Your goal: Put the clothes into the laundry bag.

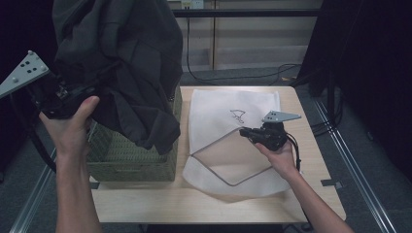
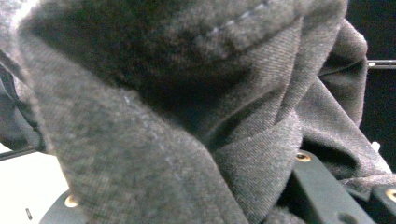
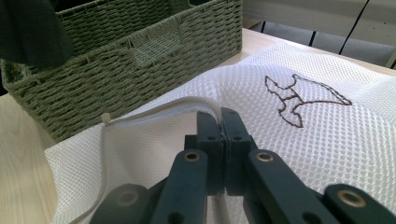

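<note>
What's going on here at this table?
A person is working with a gripper in each hand. The left gripper holds a dark garment up above a green woven basket. The right gripper is shut on the rim of a white mesh laundry bag, holding its mouth open on the table.

**Left arm raised, right arm low**

In the high view the left forearm rises from the bottom left of the frame, and the left hand holds the left gripper high at the left edge, its jaws clamped on a dark garment. The right forearm comes in from the bottom right. The right hand holds the right gripper at the centre right, jaws pressed together on the rim of a white mesh bag.
</note>
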Demonstrator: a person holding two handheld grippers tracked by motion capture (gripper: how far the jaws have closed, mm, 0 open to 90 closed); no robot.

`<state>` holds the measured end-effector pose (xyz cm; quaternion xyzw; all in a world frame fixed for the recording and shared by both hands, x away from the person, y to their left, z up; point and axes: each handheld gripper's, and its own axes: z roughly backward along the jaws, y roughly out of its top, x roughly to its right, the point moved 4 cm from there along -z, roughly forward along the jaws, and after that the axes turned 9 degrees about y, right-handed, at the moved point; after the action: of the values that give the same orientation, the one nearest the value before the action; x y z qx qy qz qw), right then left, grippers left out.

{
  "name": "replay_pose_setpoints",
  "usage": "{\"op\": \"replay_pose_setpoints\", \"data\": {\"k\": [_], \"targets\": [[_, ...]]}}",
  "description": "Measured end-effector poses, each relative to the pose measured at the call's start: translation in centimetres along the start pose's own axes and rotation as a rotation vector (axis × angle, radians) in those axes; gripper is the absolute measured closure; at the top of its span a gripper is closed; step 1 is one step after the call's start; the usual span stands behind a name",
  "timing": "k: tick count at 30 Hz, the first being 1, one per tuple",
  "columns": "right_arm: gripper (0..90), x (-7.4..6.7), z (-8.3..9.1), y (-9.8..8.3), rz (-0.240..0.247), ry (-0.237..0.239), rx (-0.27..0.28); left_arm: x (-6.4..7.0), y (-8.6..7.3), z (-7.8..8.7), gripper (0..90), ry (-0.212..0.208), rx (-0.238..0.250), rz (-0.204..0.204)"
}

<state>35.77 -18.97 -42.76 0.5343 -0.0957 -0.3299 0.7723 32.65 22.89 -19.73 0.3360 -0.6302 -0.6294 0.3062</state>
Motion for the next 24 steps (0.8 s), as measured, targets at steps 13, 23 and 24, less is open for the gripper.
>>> {"op": "replay_pose_setpoints", "data": {"k": [13, 23, 24], "targets": [[88.6, 0.1, 0.0, 0.0, -0.006, 0.008, -0.004, 3.8, 1.0, -2.2, 67.2, -0.081, 0.016, -0.003], [88.6, 0.2, 0.1, -0.1, -0.018, 0.019, 0.003, 8.1, 0.7, -4.1, 67.1, -0.174, 0.037, 0.012], [88.7, 0.3, 0.1, 0.0, -0.015, 0.018, 0.008, 9.0, 0.3, -4.3, 67.1, -0.19, 0.03, 0.004]]}}
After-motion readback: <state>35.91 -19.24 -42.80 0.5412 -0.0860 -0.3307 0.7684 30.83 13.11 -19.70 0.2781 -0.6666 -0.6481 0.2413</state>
